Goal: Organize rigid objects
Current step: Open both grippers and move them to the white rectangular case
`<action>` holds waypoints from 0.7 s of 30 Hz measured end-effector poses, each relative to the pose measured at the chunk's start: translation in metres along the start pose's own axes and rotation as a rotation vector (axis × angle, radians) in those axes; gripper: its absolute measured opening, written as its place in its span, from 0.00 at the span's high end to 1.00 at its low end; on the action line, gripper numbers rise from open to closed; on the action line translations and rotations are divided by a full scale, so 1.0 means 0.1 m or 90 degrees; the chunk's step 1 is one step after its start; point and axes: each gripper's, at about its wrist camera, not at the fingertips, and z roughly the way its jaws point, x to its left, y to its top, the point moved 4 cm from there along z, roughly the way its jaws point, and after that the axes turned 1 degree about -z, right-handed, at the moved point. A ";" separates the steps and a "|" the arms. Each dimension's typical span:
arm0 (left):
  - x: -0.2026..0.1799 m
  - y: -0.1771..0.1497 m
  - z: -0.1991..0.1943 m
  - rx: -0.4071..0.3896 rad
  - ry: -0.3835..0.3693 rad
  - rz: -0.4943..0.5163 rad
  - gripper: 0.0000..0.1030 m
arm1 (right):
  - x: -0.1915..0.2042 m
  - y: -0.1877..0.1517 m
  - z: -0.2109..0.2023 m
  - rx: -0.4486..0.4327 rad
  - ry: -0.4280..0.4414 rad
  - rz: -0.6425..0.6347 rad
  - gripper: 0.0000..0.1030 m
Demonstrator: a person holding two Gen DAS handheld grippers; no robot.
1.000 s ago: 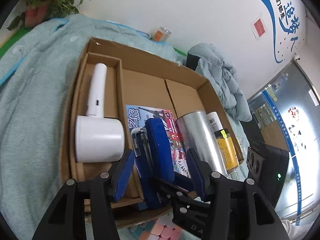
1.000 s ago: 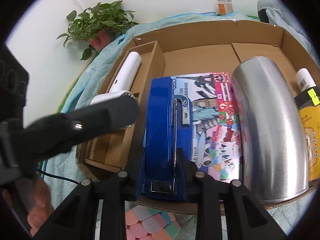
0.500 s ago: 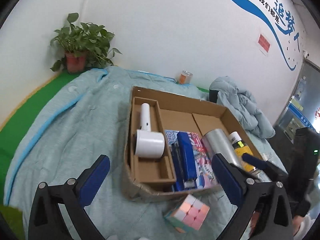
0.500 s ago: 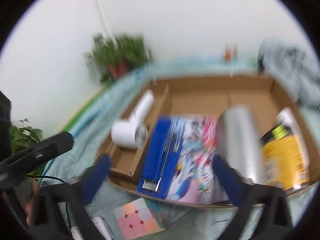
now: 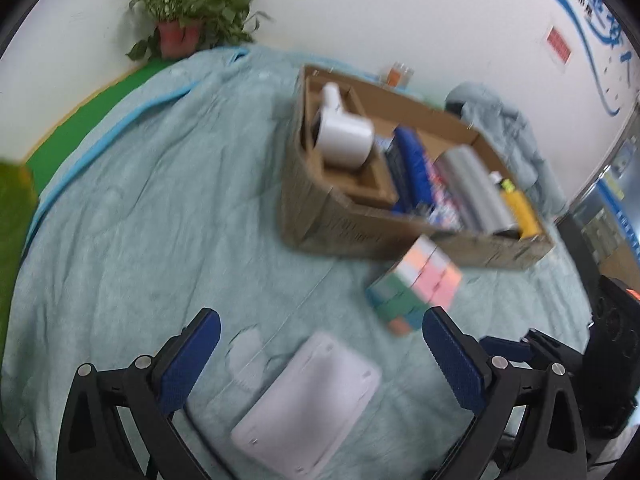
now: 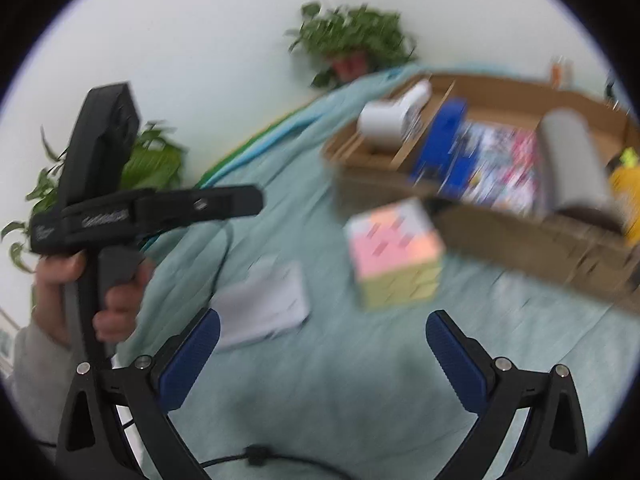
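While both grippers hung empty above the teal quilt (image 5: 132, 216), the cardboard box (image 5: 348, 224) lay well ahead of the fingers, already holding a white hair dryer (image 5: 346, 140), a blue stapler (image 5: 412, 160), a steel cylinder (image 5: 474, 188) and a yellow bottle (image 5: 520, 210). Two items lay outside it. The pastel cube (image 6: 394, 252) sat just before the box's near wall, ahead of the right gripper (image 6: 323, 354), whose jaws stood wide apart. The flat white device (image 5: 310, 404) lay between and just below the fingertips of the left gripper (image 5: 320, 344), also spread wide.

The cube was judged rigid, light and smooth-faced; opposite flat faces would offer the surest hold, since corners could slip. The white device, thin and flat on soft bedding, would probably need gripping across its short edges, with the quilt yielding beneath. Open quilt surrounded both items; the box wall close behind the cube limited approach from that side. Motion blur obscured finer detail.
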 end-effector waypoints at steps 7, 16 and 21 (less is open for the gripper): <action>-0.22 -0.25 0.21 0.086 0.027 0.096 0.04 | 0.19 -0.28 0.07 0.048 0.046 0.008 0.01; -0.40 0.06 -0.17 0.111 0.109 0.178 0.25 | 0.00 -0.48 -0.22 0.042 0.035 0.056 0.01; -0.41 0.30 -0.73 0.077 0.197 0.219 0.05 | -0.05 -0.55 -0.34 0.025 0.042 0.070 0.01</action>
